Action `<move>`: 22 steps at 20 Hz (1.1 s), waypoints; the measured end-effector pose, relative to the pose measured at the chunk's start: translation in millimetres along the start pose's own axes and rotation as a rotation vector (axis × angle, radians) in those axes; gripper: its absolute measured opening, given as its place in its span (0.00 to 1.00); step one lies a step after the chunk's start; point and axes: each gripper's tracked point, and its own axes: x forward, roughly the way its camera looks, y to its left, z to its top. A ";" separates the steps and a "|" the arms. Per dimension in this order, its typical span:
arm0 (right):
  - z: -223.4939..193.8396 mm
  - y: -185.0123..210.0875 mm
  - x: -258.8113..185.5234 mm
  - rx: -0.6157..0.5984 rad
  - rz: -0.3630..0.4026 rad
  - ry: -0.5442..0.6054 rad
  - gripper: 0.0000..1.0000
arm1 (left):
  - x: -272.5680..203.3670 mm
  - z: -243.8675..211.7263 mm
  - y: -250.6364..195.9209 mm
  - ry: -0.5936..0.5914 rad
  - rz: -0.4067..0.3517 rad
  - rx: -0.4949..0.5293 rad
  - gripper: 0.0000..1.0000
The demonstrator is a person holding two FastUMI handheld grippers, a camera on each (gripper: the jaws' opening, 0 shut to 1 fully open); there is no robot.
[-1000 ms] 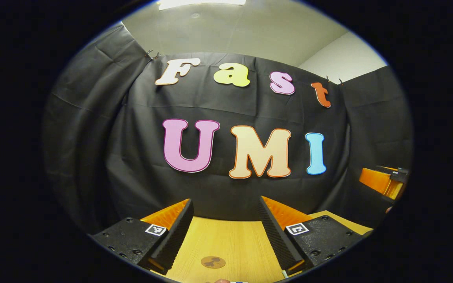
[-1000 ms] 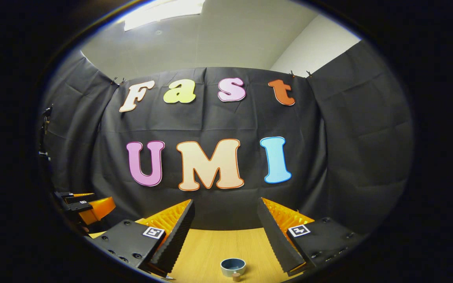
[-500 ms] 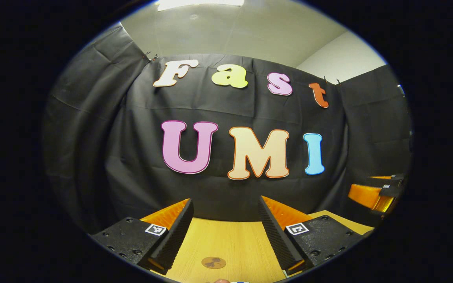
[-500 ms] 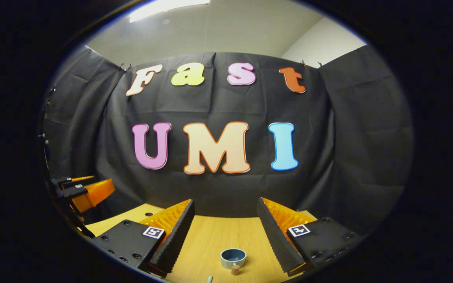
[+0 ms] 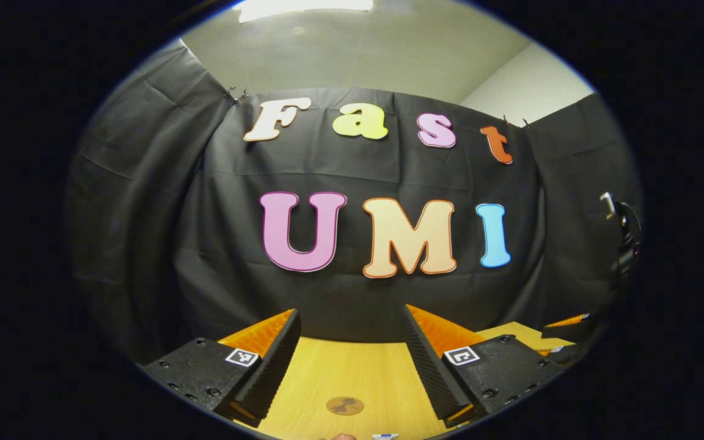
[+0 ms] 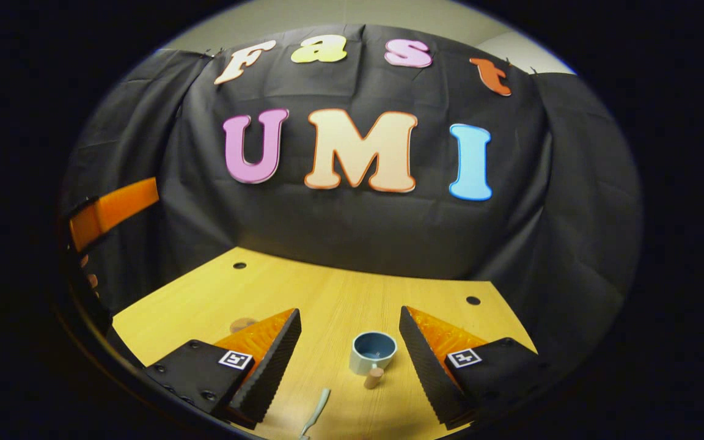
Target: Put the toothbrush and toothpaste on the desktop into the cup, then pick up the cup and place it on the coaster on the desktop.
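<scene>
Right gripper: jaws wide, holding nothing, above the desk.
Cup: upright on the desk between the jaws, nearer the right one.
Toothbrush: flat on the desk, just short of the jaws.
Left gripper: jaws wide, empty.
Coaster: on the desk between them.

I see a matt wood-grain desktop, a smooth glazed-looking cup with a wooden handle, and a creased matt cloth wall.
</scene>
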 end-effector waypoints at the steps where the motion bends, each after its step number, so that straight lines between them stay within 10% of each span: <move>1: -8.6 0.6 1.5 -0.009 0.002 0.027 0.99 | -0.4 -0.2 2.5 0.001 0.006 0.002 0.94; 22: -196.8 24.6 46.6 -0.001 0.062 0.698 1.00 | 2.7 -24.0 35.0 0.059 0.099 0.023 0.94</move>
